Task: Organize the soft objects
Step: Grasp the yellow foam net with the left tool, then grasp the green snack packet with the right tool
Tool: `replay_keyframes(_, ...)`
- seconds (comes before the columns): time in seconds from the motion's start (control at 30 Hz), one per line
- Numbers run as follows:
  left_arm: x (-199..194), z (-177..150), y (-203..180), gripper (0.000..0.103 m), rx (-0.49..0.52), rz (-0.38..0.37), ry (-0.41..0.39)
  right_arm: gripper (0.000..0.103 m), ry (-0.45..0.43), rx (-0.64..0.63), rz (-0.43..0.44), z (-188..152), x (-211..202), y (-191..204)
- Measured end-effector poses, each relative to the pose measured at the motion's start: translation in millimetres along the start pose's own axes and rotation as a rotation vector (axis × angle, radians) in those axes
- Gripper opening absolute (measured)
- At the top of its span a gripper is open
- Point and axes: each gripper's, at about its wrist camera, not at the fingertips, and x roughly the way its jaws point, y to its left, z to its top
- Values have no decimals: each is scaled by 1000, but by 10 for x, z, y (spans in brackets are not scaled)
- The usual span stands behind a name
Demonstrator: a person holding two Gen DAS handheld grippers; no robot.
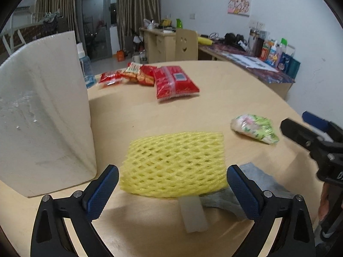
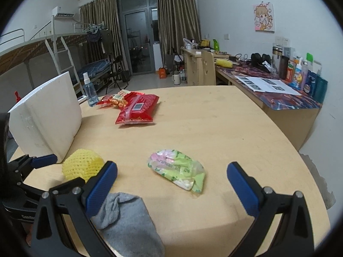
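Observation:
A yellow foam net sleeve (image 1: 174,163) lies on the wooden table (image 1: 214,90) just ahead of my open left gripper (image 1: 172,189), between its fingers but not gripped; it also shows in the right wrist view (image 2: 82,165). A grey sock (image 1: 260,183) lies at its right, also in the right wrist view (image 2: 126,222). A green tissue pack (image 2: 179,170) lies ahead of my open, empty right gripper (image 2: 171,185); it also shows in the left wrist view (image 1: 256,128). Red snack packs (image 1: 174,81) lie farther back, also in the right wrist view (image 2: 137,108).
A white foam box (image 1: 42,111) stands on the table's left, also in the right wrist view (image 2: 46,115). A spray bottle (image 2: 89,90) stands behind it. A small translucent strip (image 1: 194,213) lies near the sock. A cluttered desk (image 2: 278,90) runs along the right wall.

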Motion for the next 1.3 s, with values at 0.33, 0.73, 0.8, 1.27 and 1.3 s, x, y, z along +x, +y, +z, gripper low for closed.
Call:
replay_keyframes(0.33,223,1,10,72,6,1,77,103,43,2,16,43,199,-92)
replay_keyframes(0.73,202,12,-8,29,16,-48,63,103,91,-27,23,58,385,-65)
replay_keyframes(0.8,177,15,11,26,11,-54,52,103,102,-25,23,59,413,-67)
replay_keyframes(1.27,-24,31,0,23,15,-112,-33,75,177,-22,3,32,574,-98)
replay_keyframes(1.3,-35,27,1,23,16,-113,-37,73,184,-22,-1,24,586,-98)
